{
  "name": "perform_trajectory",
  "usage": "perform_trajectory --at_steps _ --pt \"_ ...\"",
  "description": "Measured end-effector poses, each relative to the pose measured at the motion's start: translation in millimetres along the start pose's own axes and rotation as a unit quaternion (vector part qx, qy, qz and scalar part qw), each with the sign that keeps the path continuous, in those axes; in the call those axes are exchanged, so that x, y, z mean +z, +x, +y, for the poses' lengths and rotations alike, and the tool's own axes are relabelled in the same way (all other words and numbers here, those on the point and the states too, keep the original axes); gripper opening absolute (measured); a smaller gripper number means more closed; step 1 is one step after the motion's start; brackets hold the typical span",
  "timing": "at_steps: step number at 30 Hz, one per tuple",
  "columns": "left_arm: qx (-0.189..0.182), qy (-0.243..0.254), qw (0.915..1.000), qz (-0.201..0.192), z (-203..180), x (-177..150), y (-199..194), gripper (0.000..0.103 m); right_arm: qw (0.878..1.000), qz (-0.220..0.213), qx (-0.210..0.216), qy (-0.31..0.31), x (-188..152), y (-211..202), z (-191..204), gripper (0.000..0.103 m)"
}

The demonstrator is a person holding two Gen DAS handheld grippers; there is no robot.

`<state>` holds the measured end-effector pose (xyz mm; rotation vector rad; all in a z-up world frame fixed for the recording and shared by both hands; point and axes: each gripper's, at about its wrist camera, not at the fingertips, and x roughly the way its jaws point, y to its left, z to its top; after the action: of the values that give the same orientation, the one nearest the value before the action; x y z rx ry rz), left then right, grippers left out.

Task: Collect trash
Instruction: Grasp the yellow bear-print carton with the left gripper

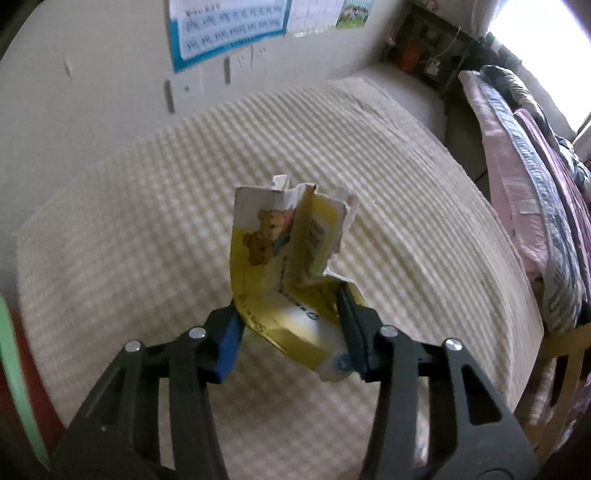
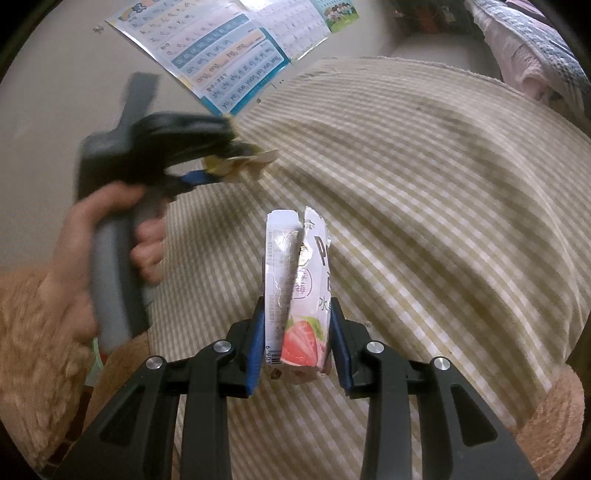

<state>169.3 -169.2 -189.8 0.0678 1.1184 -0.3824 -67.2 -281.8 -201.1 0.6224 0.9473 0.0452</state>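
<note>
**Two torn cartons held over the bed**

The yellow bear carton (image 1: pixel 291 266) is pinched in the left tongs (image 1: pixel 290 325) above the checked mattress (image 1: pixel 129 229); the right tongs (image 2: pixel 295 343) pinch a strawberry carton (image 2: pixel 299 288). Behind the mattress, posters (image 1: pixel 225 26) hang on the wall; quilts (image 1: pixel 535 177) lie heaped beside it.

My left gripper (image 1: pixel 290 332) tilts steeply down, jaws pinched on a yellow carton (image 1: pixel 291 266). My right gripper (image 2: pixel 295 347) angles down, jaws clamped on a strawberry carton (image 2: pixel 299 295). My left hand (image 2: pixel 110 254) wraps the grey handle.
</note>
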Motion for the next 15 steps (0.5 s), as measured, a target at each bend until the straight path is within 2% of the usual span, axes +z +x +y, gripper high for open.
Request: perform_trajectory --at_steps 4,9,15 --pt "0.015 0.016 0.9991 -0.036 10.7 -20.8 -36.4 0.046 1.0 0.001 -0.005 -0.009 0.9 3.9 4.7 0.032" --pt "0.031 0.037 0.9971 -0.059 23.4 -43.0 -69.6 0.046 1.0 0.004 -0.014 -0.014 2.2 10.3 5.9 0.032" --pt "0.032 0.05 0.9946 -0.085 31.6 -61.6 -109.0 0.046 0.999 0.004 -0.031 -0.031 2.0 12.9 14.6 0.032"
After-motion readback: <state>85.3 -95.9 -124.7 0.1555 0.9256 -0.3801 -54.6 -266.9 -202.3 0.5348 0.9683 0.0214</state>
